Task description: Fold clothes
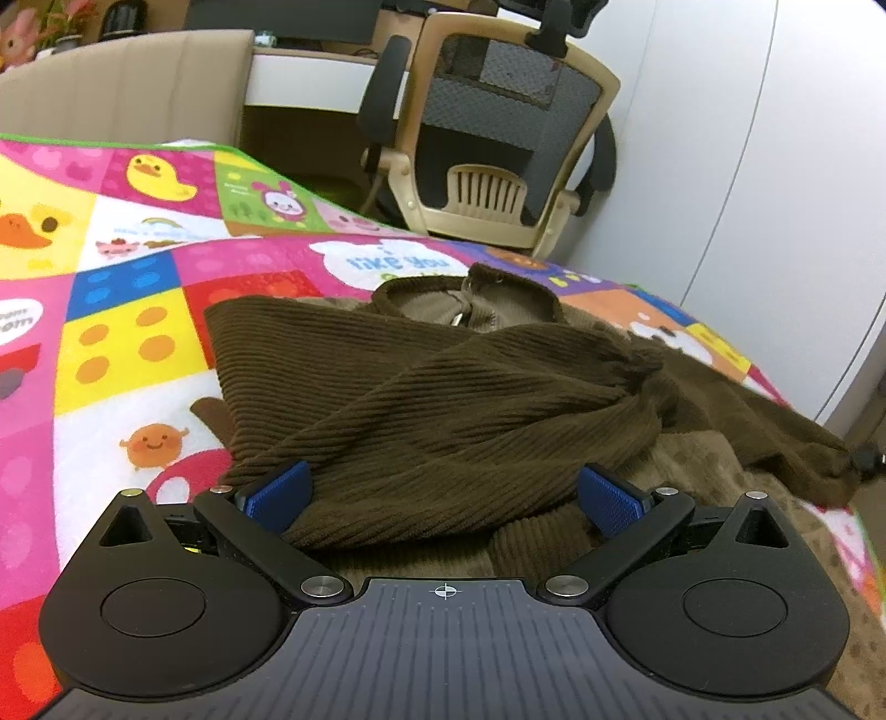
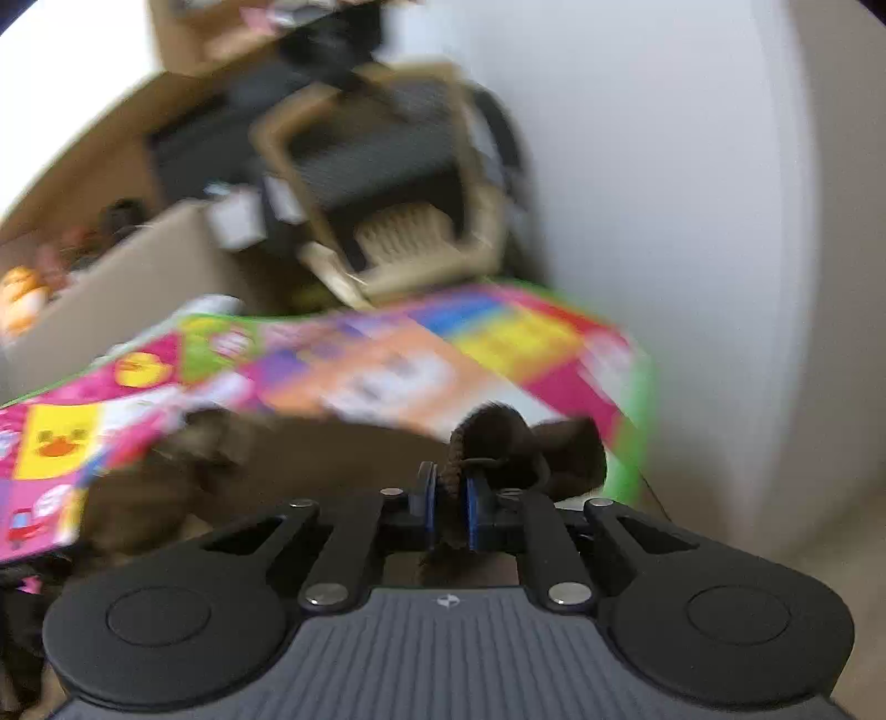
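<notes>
The left gripper point(image 1: 443, 493) hovered low, fingers wide around a brown corduroy garment point(image 1: 443, 382). The right gripper point(image 2: 451, 498) pinched its bunched edge between closed fingers

Motion blur is smearing the play mat point(image 2: 387, 360) and office chair point(image 2: 387, 183) in the right wrist view; the brown corduroy garment point(image 2: 493, 437) is hiding partly behind the right tool point(image 2: 451, 498).

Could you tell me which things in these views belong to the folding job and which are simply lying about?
Part of the job:
- brown corduroy garment
- left tongs, open around a fold of it
- right tongs, shut on a piece of it
- colourful cartoon blanket, the folding surface

Just lying about:
- office chair
- desk
- soft toys
</notes>
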Demonstrator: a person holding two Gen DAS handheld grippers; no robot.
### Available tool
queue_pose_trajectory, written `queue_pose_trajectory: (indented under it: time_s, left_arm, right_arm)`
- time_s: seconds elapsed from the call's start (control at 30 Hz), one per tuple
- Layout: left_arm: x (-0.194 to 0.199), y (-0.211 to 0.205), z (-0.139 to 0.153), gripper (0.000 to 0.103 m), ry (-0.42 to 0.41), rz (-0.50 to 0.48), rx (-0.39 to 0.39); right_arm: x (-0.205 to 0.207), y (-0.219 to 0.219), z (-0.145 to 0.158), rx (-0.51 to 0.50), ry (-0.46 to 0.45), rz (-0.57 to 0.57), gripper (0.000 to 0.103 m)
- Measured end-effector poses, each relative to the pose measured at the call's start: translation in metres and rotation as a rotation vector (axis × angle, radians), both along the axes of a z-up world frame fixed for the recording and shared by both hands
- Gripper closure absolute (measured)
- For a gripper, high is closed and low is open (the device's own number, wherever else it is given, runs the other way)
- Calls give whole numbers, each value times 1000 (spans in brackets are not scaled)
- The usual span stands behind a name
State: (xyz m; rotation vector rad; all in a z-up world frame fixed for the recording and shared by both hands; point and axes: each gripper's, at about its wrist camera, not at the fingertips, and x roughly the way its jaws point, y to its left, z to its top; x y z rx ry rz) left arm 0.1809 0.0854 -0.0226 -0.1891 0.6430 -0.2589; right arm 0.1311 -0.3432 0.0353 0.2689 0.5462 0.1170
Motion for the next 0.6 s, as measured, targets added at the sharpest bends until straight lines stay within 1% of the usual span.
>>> queue_pose_trajectory:
  time_s: [0.1,0.13,0.2,0.27,0.33,0.4,0.47,0.5,0.57,0.6]
  left_arm:
    - [-3,13,9,0,-1,-32,-85]
    - [-7,17,15,0,-13,-49,-108]
    - [-19,21,30,0,-61,-74,-109]
    - [-34,23,41,0,-101,-87,-82]
    - [-42,21,45,0,-112,-113,-74]
    - [-48,17,46,0,-109,-145,-74]
    - [-52,13,45,0,-103,-170,-72]
    - [-53,13,43,0,-94,-171,-70]
    - [-54,13,40,0,-74,-172,-67]
    - [-54,15,39,0,-64,-166,-67]
  right_arm:
    - [20,51,56,-46,-118,131,94]
    - [27,69,68,-53,-145,174,94]
    - [39,105,92,-66,-197,262,94]
    - [53,137,104,-75,-220,339,94]
    - [70,172,105,-79,-219,402,94]
    - [88,207,99,-66,-195,463,95]
    - [96,238,90,-39,-165,541,100]
    - [96,250,85,-27,-156,592,100]
    - [96,274,74,-4,-137,695,99]
    - [95,283,71,7,-133,737,92]
